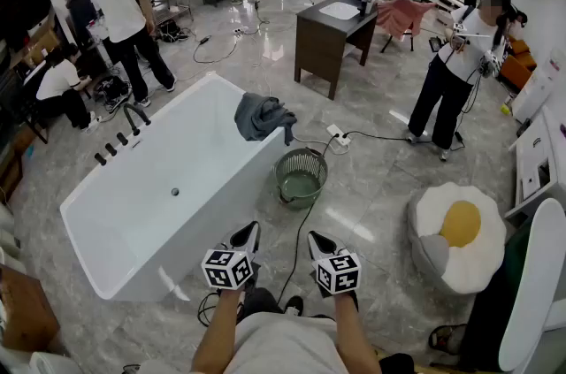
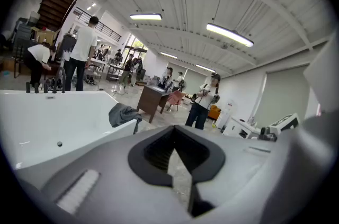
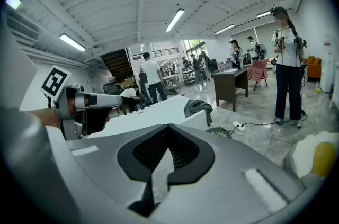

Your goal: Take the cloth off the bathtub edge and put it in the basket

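A grey cloth (image 1: 263,116) hangs crumpled over the far corner of the white bathtub (image 1: 232,202). On the floor just to the right of that corner stands the round green basket (image 1: 301,176), which looks empty. My left gripper (image 1: 247,234) and right gripper (image 1: 319,244) are held side by side low in the head view, well short of the cloth, both shut with nothing in them. From the left gripper view the cloth (image 2: 125,114) lies beyond the shut jaws of the left gripper (image 2: 175,151). The right gripper view shows the cloth (image 3: 198,107) and basket (image 3: 218,133) past the right gripper (image 3: 164,157).
A black cable runs from my feet past the basket to a power strip (image 1: 337,136). A dark desk (image 1: 334,32) stands behind the tub, and an egg-shaped cushion (image 1: 458,235) lies on the right. A person (image 1: 455,72) stands at the right; others are farther back. Black taps (image 1: 134,116) sit on the tub's left rim.
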Available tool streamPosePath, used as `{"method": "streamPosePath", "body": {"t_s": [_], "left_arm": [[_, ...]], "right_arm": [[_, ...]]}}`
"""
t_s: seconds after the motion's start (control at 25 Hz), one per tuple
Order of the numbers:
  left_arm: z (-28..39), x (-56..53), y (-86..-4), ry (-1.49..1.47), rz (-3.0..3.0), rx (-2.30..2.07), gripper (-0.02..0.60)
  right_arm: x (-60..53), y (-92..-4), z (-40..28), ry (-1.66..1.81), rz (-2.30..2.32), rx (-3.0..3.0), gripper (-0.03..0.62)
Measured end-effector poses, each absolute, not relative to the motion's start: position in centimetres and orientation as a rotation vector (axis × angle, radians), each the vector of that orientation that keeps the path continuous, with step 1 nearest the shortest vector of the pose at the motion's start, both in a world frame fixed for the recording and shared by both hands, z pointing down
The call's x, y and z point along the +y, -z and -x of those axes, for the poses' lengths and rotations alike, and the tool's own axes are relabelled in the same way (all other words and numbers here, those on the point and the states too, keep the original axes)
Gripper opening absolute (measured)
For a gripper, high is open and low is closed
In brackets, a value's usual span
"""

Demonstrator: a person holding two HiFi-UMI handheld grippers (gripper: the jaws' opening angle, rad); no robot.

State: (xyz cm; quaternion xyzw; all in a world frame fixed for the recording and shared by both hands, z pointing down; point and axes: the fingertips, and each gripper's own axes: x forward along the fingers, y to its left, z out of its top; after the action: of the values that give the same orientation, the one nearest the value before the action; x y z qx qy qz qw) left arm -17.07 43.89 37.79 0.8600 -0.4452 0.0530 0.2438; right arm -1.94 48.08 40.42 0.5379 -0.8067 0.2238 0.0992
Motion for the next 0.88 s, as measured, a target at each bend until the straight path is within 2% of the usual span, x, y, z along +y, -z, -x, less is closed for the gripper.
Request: {"method": "streamPosePath", "body": {"t_s": [0.4,0.88], "left_arm": [[14.5,44.8,-38.0,-0.252,-2.435,-1.185,0.058],[16.7,45.0,-38.9,-0.309,-2.385,-1.252,0.058]], "right_arm": [[48.6,-40.3,0.7,-0.659,-1.609,-2.382,-0.003],[48.3,-41.2,1.3,-0.771,-1.582,-2.469,-0.003]]}}
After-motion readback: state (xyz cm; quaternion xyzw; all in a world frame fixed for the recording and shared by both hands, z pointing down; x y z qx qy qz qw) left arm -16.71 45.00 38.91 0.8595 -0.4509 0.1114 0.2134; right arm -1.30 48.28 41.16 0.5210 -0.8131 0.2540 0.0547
